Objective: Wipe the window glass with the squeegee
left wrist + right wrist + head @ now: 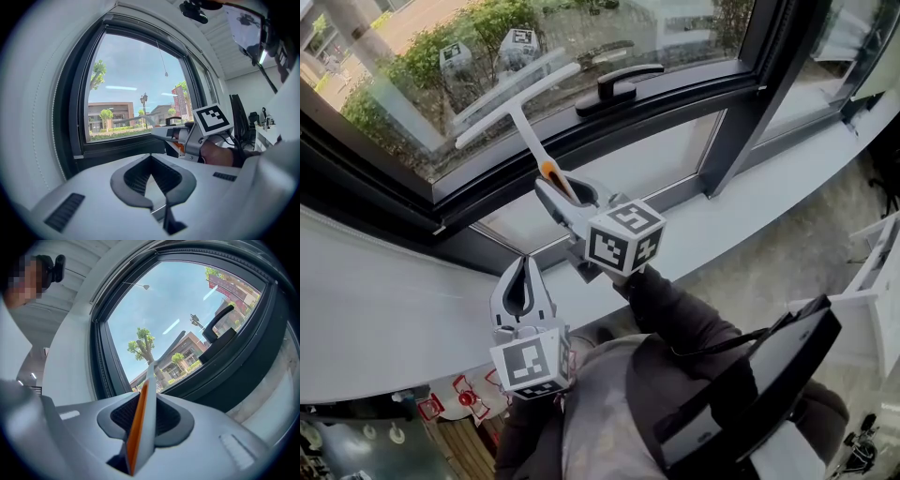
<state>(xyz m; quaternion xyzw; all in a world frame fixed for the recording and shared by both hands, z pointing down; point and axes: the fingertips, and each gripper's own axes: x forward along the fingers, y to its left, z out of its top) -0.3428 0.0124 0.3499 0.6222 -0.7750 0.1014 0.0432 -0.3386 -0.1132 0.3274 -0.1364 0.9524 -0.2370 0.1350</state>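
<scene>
right gripper [566,190]: pinching squeegee [528,137] handle | blade [517,105] up ahead of jaws, looks flat on glass [675,33], long side lying across | left gripper [522,272]: jaws pressed together, empty, lower, farther from glass | next: likely pull down with right

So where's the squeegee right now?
In the head view, the squeegee is held in the right gripper, its blade up by the window glass, just left of the black window handle.
</scene>
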